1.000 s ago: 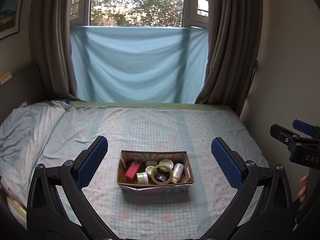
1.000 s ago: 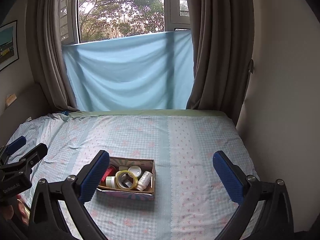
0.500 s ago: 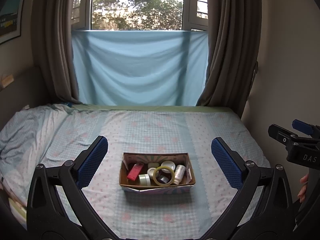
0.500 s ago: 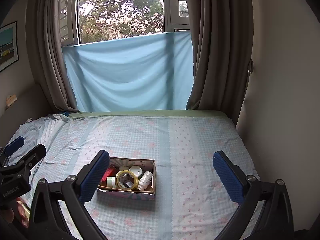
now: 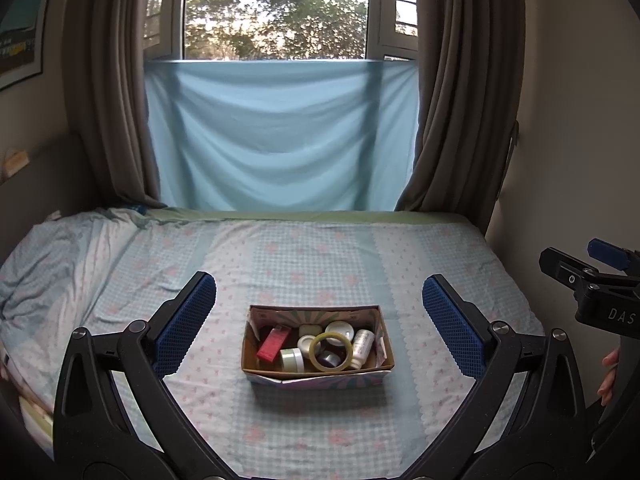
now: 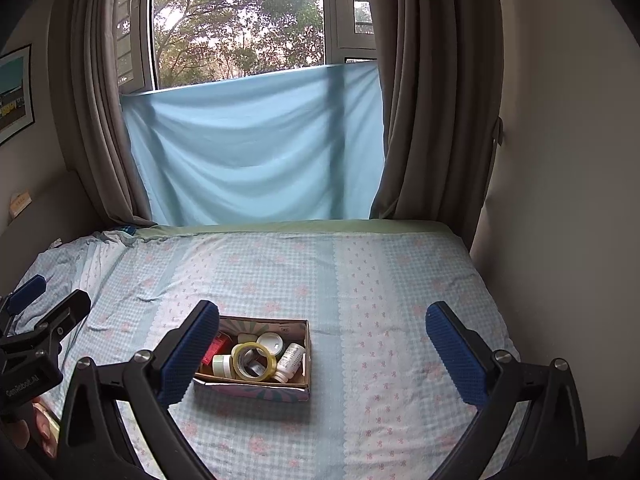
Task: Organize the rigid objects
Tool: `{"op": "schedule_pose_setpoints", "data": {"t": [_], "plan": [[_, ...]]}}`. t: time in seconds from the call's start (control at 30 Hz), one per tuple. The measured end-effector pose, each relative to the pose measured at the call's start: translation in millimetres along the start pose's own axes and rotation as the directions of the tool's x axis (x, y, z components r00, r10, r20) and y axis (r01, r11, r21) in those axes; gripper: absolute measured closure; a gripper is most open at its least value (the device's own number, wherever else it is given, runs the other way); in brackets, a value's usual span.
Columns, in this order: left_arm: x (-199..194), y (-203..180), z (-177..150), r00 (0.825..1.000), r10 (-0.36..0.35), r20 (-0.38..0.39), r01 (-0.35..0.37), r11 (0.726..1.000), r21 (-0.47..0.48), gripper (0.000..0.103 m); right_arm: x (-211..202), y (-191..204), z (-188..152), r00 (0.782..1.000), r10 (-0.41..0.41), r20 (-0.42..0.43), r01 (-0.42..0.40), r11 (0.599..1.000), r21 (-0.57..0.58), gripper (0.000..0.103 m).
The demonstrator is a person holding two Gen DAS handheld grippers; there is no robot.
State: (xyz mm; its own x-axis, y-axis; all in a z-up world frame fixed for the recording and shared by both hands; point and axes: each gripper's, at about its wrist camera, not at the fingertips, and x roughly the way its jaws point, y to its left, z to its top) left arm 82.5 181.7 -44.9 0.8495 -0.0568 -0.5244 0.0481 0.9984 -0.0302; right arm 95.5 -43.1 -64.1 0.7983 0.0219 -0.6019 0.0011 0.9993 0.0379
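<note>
A small cardboard box (image 5: 316,376) sits on the bed, also in the right wrist view (image 6: 256,390). It holds a yellowish tape roll (image 5: 332,346), a red box (image 5: 273,339), a white bottle (image 5: 362,343) and small white jars (image 5: 293,359). My left gripper (image 5: 316,320) is open and empty, above and short of the box. My right gripper (image 6: 320,344) is open and empty, to the right of the box. The tape roll (image 6: 255,361) and bottle (image 6: 291,361) show there too.
The bed (image 5: 300,256) has a light blue checked sheet, rumpled at the left (image 5: 52,264). A blue cloth (image 5: 272,136) hangs over the window between brown curtains. A wall (image 6: 560,200) borders the bed's right side.
Both cameras have drifted slightly; the box sits a little lower in the left wrist view. Both grippers stay open and empty.
</note>
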Motion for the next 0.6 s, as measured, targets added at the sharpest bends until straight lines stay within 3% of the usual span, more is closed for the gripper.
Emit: {"op": "schedule_pose_setpoints", "data": {"t": [0.6], "plan": [[0.6,-5.8,2.4,0.999,-0.015,0.039,0.015,1.0,0.001,0.0,0.8,-3.2,1.4,1.0,-0.018,0.0,0.018,1.0,0.012,0.0]]}}
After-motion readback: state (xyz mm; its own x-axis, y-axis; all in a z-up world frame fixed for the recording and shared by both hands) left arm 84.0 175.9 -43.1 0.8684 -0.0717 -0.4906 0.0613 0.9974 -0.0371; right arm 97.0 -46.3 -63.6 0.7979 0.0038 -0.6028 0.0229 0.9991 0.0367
